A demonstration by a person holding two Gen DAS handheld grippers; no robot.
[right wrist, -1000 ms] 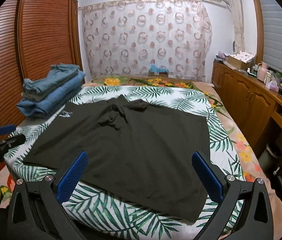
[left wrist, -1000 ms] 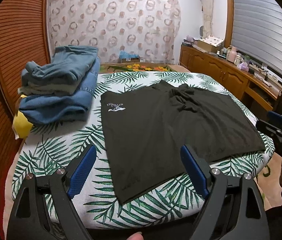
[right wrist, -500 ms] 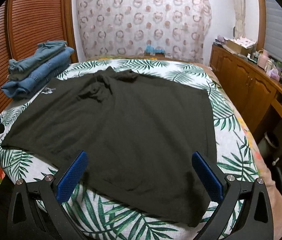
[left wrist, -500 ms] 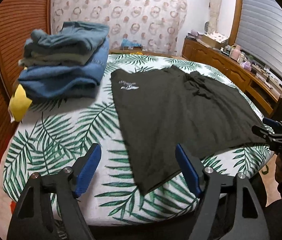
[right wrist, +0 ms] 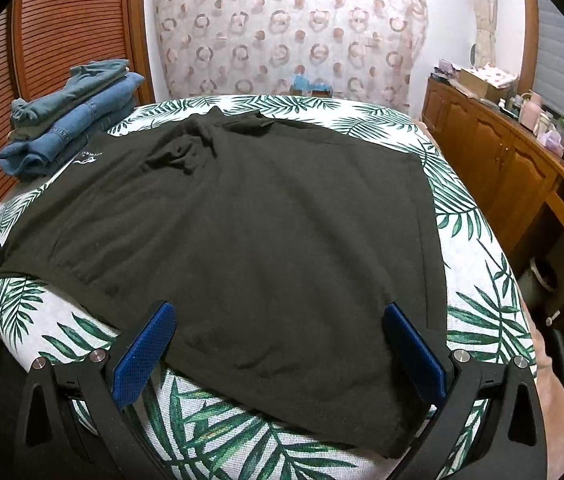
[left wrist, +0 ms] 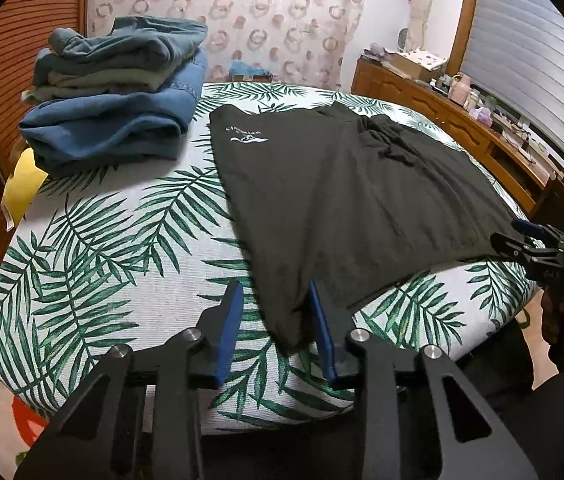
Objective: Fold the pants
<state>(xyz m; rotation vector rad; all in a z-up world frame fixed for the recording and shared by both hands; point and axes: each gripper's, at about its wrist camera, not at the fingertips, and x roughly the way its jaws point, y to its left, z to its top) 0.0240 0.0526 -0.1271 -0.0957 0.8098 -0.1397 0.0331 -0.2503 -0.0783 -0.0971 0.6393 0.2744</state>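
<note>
Black shorts with a small white logo lie spread flat on a bed with a palm-leaf cover. My left gripper is low at their near left corner, its blue pads partly closed with the corner hem between them, not clamped. My right gripper is wide open over the near hem of the shorts, its pads just above the cloth. The right gripper also shows at the right edge of the left wrist view.
A stack of folded jeans sits at the bed's far left corner, also in the right wrist view. A yellow cloth hangs off the left edge. A wooden slatted wardrobe stands left, a cluttered wooden counter right.
Both grippers have moved forward and down toward the shorts' near edge. The left gripper's jaws have narrowed around the near left corner. The right gripper stays wide open.
</note>
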